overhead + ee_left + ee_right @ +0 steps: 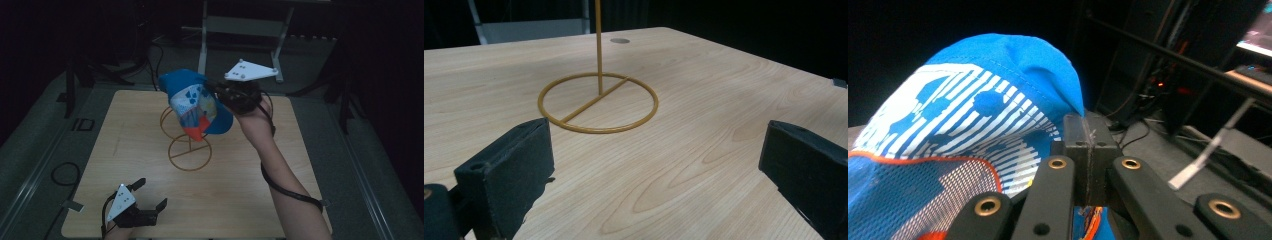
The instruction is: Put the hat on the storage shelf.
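Note:
A blue cap [192, 102] with white stripes, mesh and an orange edge hangs in the air over the top of a thin gold wire stand [189, 152]. My right gripper [223, 95] is shut on the cap's edge; in the right gripper view the jaws meet on the fabric [993, 115] at my right gripper [1087, 131]. The stand's upper ring is partly hidden behind the cap. My left gripper [150, 194] rests open near the table's front left, nothing between its jaws. In the left gripper view, my left gripper [656, 165] faces the stand's round base [599, 102].
The wooden table [125, 135] sits on a grey floor mat. A metal frame [240, 30] stands behind the table. A black cable [62, 172] loops on the floor at left. A small round disc [620, 40] is set in the tabletop beyond the stand.

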A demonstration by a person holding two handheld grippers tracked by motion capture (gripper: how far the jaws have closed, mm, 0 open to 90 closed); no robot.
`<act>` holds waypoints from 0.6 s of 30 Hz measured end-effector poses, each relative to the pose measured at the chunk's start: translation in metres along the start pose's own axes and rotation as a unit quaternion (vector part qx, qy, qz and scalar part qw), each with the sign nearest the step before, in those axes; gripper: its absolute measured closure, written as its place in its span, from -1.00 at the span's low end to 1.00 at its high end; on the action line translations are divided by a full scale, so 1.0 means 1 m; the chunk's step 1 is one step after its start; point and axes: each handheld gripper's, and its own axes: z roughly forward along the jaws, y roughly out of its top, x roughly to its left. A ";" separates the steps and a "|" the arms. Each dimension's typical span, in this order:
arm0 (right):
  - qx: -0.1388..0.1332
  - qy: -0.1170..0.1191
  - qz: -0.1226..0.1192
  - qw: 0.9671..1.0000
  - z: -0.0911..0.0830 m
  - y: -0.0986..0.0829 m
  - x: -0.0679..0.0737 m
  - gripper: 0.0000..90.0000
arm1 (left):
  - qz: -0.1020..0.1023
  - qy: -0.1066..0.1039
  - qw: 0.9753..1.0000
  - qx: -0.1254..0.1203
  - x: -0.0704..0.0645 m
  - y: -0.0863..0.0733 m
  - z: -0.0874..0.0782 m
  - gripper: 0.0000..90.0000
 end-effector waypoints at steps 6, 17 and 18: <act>0.023 0.016 -0.004 1.000 0.030 -0.002 0.012 1.00 | -0.003 -0.003 1.000 -0.007 0.000 -0.001 -0.001 -0.97; 0.066 0.026 0.005 0.997 0.051 -0.024 0.012 1.00 | -0.006 -0.003 1.000 -0.011 0.002 -0.001 -0.004 -0.97; 0.067 0.027 0.004 0.997 0.051 -0.026 0.012 1.00 | -0.008 -0.004 1.000 -0.011 0.002 -0.001 -0.004 -0.97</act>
